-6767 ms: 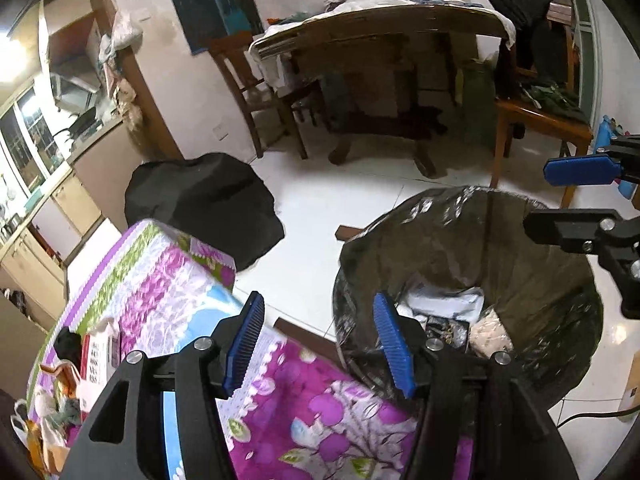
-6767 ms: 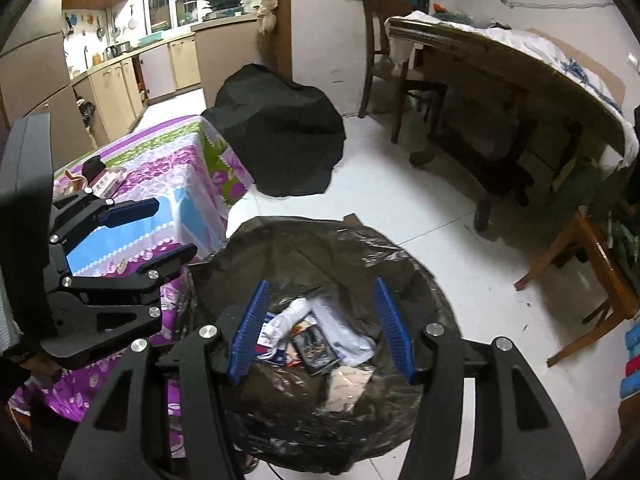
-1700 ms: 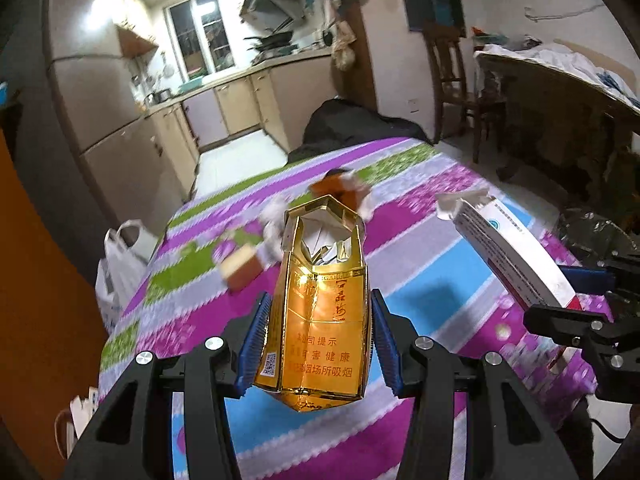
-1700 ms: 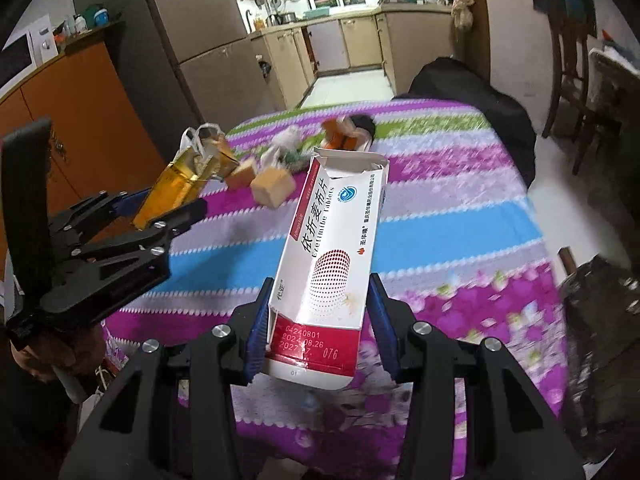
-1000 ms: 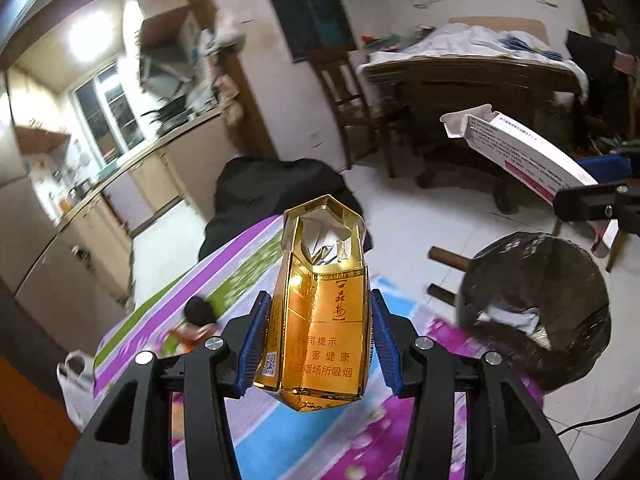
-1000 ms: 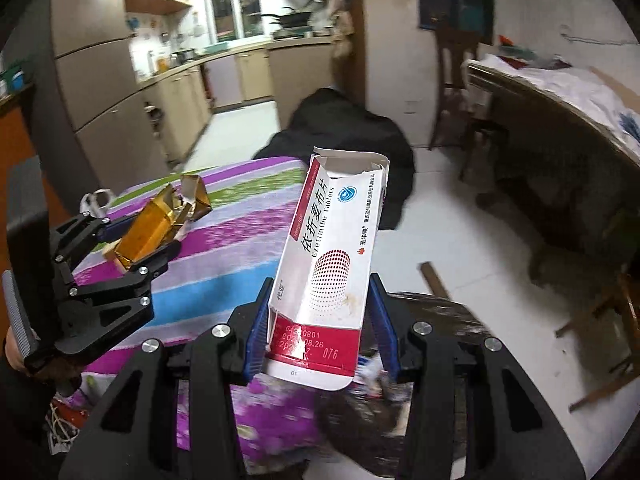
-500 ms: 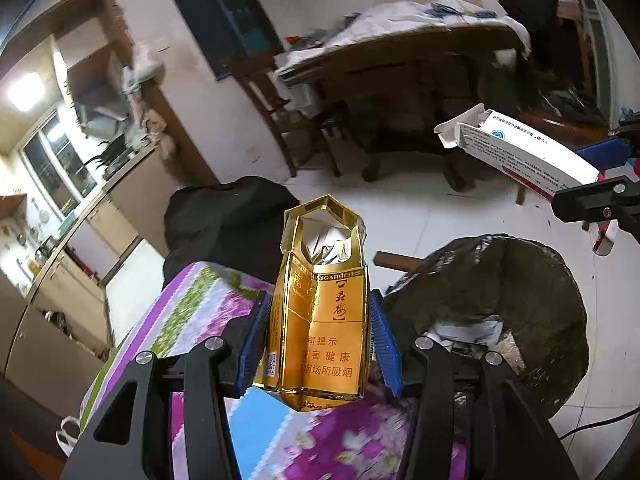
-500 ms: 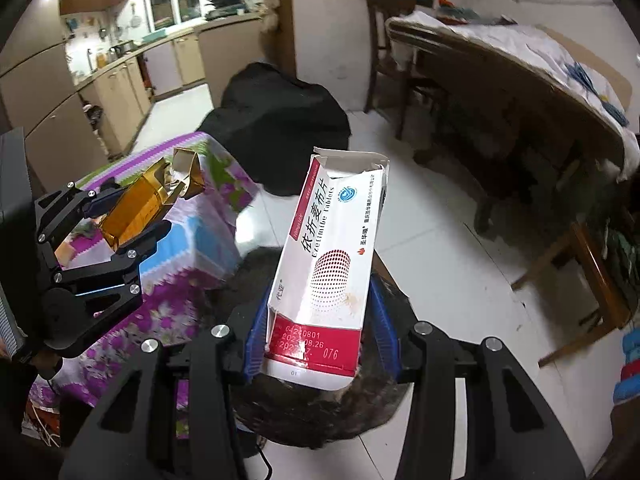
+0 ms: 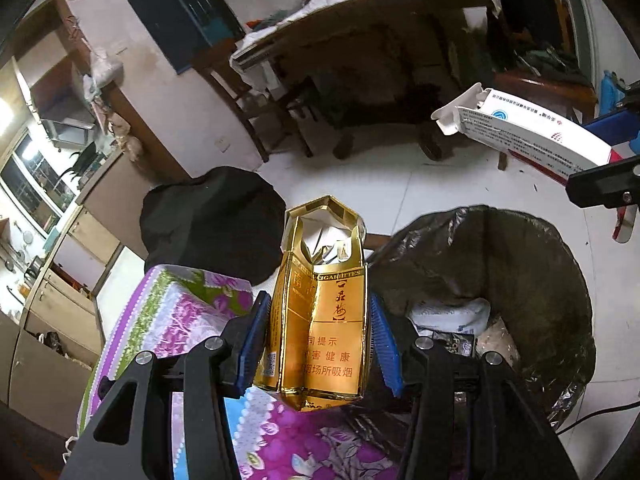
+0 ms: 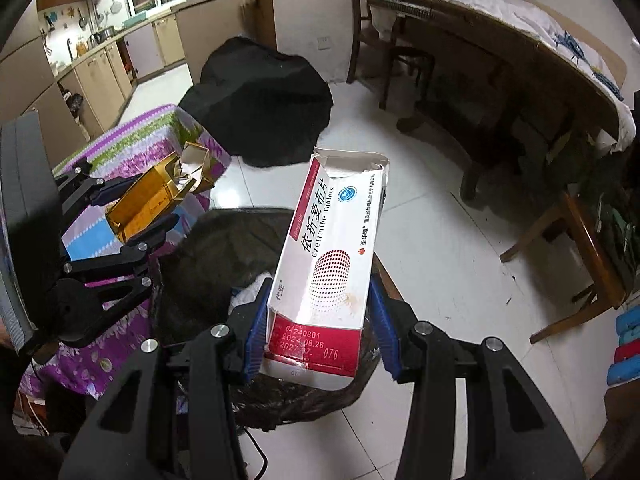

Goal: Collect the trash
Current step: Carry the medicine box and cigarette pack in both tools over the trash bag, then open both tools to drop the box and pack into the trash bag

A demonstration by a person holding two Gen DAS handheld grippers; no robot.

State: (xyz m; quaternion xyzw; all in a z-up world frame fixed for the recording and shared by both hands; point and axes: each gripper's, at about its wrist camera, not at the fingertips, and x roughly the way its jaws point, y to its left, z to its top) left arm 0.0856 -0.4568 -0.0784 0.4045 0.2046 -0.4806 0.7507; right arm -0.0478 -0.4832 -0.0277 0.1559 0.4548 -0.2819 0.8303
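Observation:
My left gripper [image 9: 318,344] is shut on an opened gold cigarette pack [image 9: 320,320], held upright over the table's edge beside the black-lined trash bin [image 9: 500,248]. In the right wrist view that gold pack [image 10: 156,196] hangs at the left in the left gripper [image 10: 136,212]. My right gripper [image 10: 320,332] is shut on a torn white and red medicine box [image 10: 332,264] above the bin [image 10: 224,248]. The same box [image 9: 532,144] juts in from the right of the left wrist view. Paper and wrappers [image 9: 452,316] lie inside the bin.
A table with a purple flowered cloth [image 9: 184,312] stands left of the bin. A black covered lump [image 10: 260,104] sits on the white tiled floor behind. A long wooden table [image 10: 520,48] with chairs fills the right; kitchen cabinets [image 10: 100,68] line the back left.
Both grippers swung from over the table toward the bin and sank, each still clamping its box. The bin now lies right under the medicine box and beside the gold pack.

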